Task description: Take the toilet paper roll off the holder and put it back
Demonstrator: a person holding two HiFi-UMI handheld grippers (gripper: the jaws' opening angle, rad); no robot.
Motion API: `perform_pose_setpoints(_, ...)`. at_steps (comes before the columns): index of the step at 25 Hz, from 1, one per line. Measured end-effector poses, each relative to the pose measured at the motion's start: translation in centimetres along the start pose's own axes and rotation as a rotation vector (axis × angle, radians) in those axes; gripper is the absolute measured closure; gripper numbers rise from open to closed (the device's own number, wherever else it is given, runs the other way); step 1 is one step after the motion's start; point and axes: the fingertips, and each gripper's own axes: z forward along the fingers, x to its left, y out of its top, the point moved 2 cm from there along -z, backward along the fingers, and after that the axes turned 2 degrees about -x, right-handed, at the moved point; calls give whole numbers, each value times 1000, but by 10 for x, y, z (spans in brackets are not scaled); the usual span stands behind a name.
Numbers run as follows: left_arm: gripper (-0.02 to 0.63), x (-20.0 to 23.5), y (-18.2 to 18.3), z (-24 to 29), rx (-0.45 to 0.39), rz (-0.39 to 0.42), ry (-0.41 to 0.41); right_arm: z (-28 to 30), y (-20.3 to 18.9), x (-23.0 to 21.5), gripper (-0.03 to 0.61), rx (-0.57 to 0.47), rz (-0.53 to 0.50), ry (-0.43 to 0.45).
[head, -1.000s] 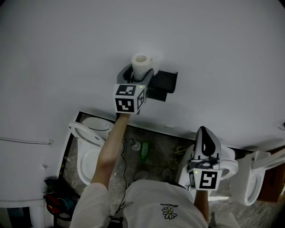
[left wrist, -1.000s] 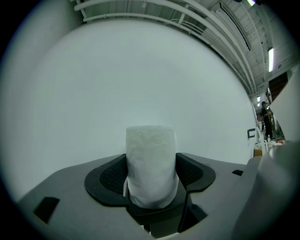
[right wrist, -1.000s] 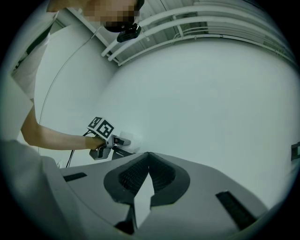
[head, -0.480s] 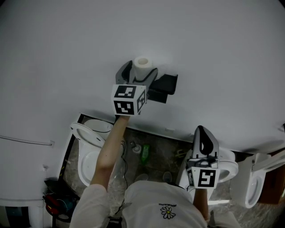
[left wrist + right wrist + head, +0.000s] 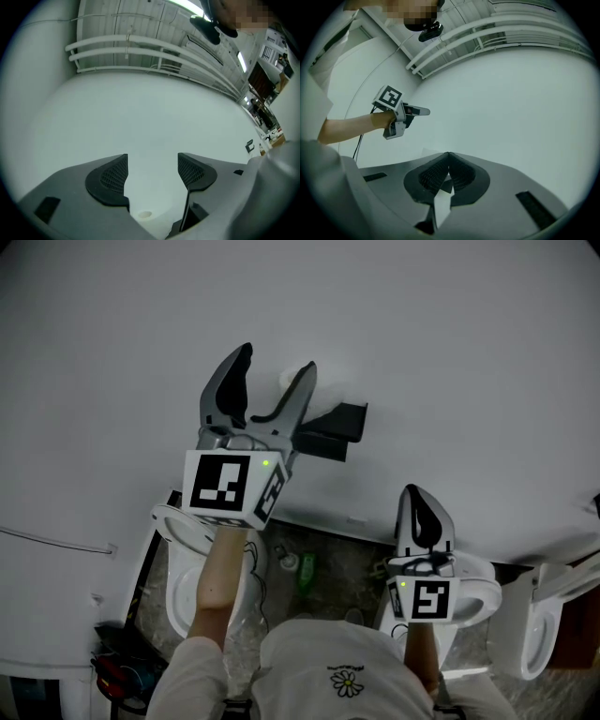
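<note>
The toilet paper roll point(image 5: 151, 207) sits on the holder point(image 5: 337, 424), low between my left gripper's point(image 5: 277, 360) fingers. These have just been closing but stand released, clear of it. My right gripper's point(image 5: 415, 498) fingers are clenched, empty.

- The wall point(image 5: 450, 352) is plain white; a black holder point(image 5: 336, 430) is fixed to it.
- A white roll point(image 5: 284, 381) stands at the holder's left end. It is mostly hidden, and only a bit of its top shows.
- The floor point(image 5: 345, 554) is mottled stone, seen as a strip at the wall's foot.
- A white toilet point(image 5: 178, 568) stands on the floor at the left, against the wall.
- A second toilet point(image 5: 478, 579) stands at the right, and a third white fixture point(image 5: 534, 634) is near the right edge.
- A green bottle point(image 5: 306, 568) stands between the two toilets, with a small pale bottle point(image 5: 288, 561) just beside it.
</note>
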Motion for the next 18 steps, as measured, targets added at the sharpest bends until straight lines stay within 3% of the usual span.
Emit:
perform_pose_setpoints(2,310,-2,10,-18,-18,5,26,4,7,3,569,-31,6,8)
perform_pose_setpoints(6,547,-12,11,-65,-54,-1,68,11,10,10,569,-51,15,27)
perform_pose_setpoints(7,582,-15,7,-76,-55,-15,77,12,9,12,569,-53,16,29)
perform_pose_setpoints(13,595,-28,-32,-122,20,9,188,20,4,26,569,-54,48,60)
perform_pose_setpoints(18,597,-29,-67,-140,118,-63,242,21,-3,38,569,-38,67,68)
